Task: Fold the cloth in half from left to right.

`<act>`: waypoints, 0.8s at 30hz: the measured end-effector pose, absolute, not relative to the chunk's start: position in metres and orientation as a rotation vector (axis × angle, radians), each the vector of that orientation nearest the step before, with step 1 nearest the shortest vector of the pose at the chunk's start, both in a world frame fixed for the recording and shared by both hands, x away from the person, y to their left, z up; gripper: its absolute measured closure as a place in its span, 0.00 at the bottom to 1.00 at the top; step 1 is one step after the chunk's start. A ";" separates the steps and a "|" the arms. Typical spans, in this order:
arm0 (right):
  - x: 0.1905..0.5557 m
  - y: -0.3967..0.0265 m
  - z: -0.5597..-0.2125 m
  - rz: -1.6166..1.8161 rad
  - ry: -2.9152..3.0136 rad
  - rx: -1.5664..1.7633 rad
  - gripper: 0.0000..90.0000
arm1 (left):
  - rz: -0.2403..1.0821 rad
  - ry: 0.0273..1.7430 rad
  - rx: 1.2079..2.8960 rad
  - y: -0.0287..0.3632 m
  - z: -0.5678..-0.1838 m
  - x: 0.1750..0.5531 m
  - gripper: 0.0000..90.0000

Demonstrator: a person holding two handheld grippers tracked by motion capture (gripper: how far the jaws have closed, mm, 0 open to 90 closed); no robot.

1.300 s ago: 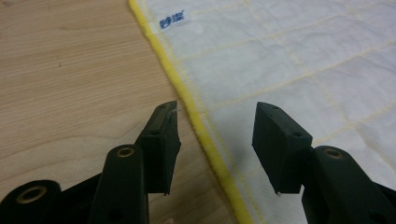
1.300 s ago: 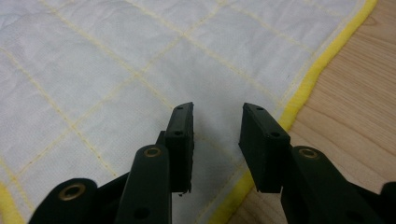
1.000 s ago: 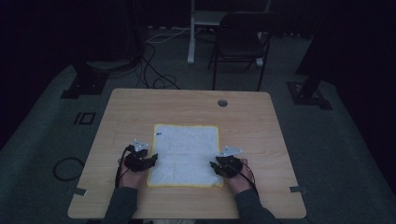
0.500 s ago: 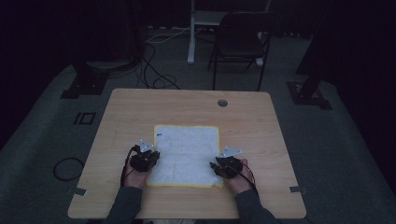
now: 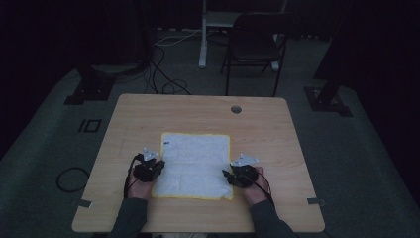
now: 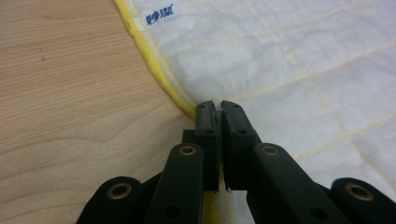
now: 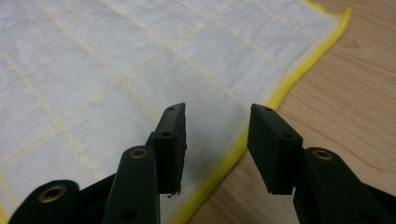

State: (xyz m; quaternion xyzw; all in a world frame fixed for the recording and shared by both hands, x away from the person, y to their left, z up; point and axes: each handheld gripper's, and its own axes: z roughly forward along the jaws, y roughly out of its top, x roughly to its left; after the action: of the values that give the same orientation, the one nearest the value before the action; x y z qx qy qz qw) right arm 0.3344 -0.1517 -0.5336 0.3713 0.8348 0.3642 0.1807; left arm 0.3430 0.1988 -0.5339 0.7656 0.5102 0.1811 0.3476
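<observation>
One white cloth (image 5: 195, 165) with a yellow hem is laid flat on the desk (image 5: 277, 134), between two grippers. The left gripper (image 6: 217, 111), its jaws just closed, is clenched on the cloth's left hem, the pinched strip largely hidden between them. The right gripper (image 7: 217, 128), jaws just opening, is held released astride the right hem.

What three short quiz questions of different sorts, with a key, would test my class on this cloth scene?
1. True or false: the left gripper is shut on the cloth's yellow hem.
2. The right gripper's jaws stand: A) pressed together, B) apart over the hem.
3. What surface does the cloth lie on?

Key: 1 true. 2 B; they have just been opening, gripping nothing. 3 The wooden table.
</observation>
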 end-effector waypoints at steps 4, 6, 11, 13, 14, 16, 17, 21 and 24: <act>0.337 -0.153 -0.535 1.041 2.352 1.072 0.62 | 0.432 1.309 1.945 0.199 -0.528 0.344 0.97; 0.338 -0.153 -0.535 1.037 2.347 1.075 0.62 | 0.425 1.289 1.932 0.198 -0.524 0.343 0.97; 0.339 -0.155 -0.535 1.035 2.340 1.080 0.62 | 0.411 1.230 1.912 0.193 -0.513 0.342 0.97; 0.339 -0.155 -0.534 1.037 2.335 1.085 0.61 | 0.410 1.209 1.913 0.191 -0.508 0.342 0.97; 0.339 -0.156 -0.534 1.040 2.334 1.086 0.61 | 0.405 1.200 1.913 0.189 -0.506 0.342 0.97; 0.339 -0.157 -0.534 1.048 2.336 1.089 0.60 | 0.404 1.187 1.911 0.186 -0.503 0.342 0.97; 0.339 -0.157 -0.534 1.050 2.334 1.088 0.60 | 0.404 1.177 1.914 0.184 -0.501 0.342 0.97; 0.340 -0.161 -0.533 1.050 2.324 1.098 0.60 | 0.397 1.138 1.916 0.176 -0.493 0.343 0.97; 0.340 -0.163 -0.532 1.054 2.318 1.109 0.60 | 0.391 1.112 1.921 0.171 -0.487 0.344 0.97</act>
State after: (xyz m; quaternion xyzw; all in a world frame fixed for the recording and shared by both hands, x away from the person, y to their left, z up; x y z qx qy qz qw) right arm 0.3402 -0.1626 -0.5320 0.3926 0.8208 0.3733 0.1811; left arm 0.3440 0.1707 -0.4873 0.7699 0.4455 0.1566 0.4293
